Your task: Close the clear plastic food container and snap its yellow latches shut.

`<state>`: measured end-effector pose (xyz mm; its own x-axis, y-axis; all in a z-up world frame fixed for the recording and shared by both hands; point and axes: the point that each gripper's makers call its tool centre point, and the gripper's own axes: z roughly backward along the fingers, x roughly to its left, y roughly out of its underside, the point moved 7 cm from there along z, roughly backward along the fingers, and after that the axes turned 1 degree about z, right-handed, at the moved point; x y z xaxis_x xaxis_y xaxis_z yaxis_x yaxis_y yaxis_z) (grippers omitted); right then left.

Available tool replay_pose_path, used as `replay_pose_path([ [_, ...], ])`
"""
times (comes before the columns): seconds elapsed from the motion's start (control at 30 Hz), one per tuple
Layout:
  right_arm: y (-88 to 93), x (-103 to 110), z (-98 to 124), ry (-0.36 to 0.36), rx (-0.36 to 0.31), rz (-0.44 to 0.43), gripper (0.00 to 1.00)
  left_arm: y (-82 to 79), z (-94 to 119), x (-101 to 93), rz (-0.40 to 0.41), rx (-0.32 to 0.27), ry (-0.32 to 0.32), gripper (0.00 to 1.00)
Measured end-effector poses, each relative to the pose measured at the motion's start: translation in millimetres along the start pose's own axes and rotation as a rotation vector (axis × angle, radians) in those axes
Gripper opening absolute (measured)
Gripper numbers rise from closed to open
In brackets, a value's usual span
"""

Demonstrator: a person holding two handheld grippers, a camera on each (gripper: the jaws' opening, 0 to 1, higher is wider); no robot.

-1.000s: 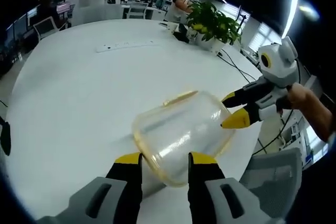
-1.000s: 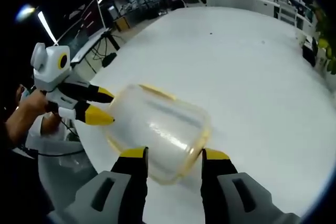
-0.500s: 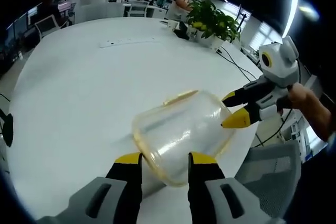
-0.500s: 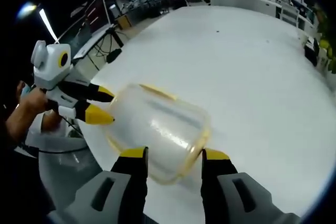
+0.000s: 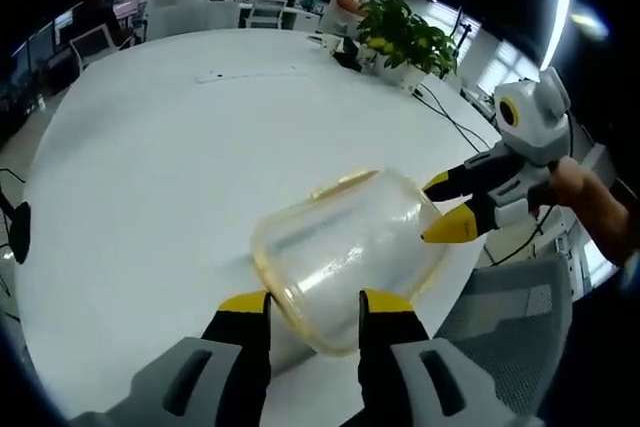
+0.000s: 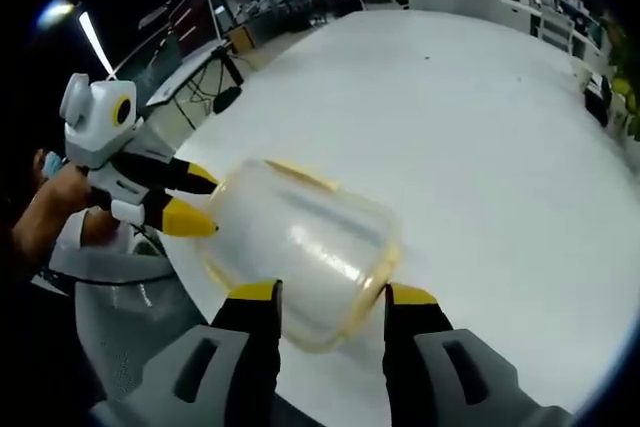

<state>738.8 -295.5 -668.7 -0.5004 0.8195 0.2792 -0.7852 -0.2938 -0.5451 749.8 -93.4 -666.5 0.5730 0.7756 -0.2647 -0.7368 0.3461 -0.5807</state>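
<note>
In the left gripper view, the clear plastic container is at centre, held over the near edge of the white round table. The left gripper at 6 o'clock is clamped on its yellow-rimmed end. At 3 o'clock the right gripper grips the other end, a hand behind it, with a potted plant at 1 o'clock. In the right gripper view, the left gripper is at 9 o'clock, the container at centre, the right gripper clenched on its rim. Against a second ago, grips and container look unchanged; the table has slid slightly, so both hands moved together.
</note>
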Motion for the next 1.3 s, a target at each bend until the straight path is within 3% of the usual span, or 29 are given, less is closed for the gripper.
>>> replay_pose_path([
  [0.43,2.5,1,0,-0.016,-0.013,-0.005,0.37,2.5,3,1.3,0.019,0.002,-0.003,0.28],
  [0.6,1.6,0,3,-0.019,-0.009,0.052,0.36,2.2,3,1.6,0.026,0.002,-0.003,0.28],
  [1.07,-20.6,5,14,-0.036,-0.086,0.184,0.33,-8.8,13,-2.3,-0.092,-0.018,-0.008,0.30],
  [1.3,-27.6,10,8,-0.078,-0.107,0.253,0.28,-22.2,13,-12.3,-0.176,-0.044,0.036,0.30],
])
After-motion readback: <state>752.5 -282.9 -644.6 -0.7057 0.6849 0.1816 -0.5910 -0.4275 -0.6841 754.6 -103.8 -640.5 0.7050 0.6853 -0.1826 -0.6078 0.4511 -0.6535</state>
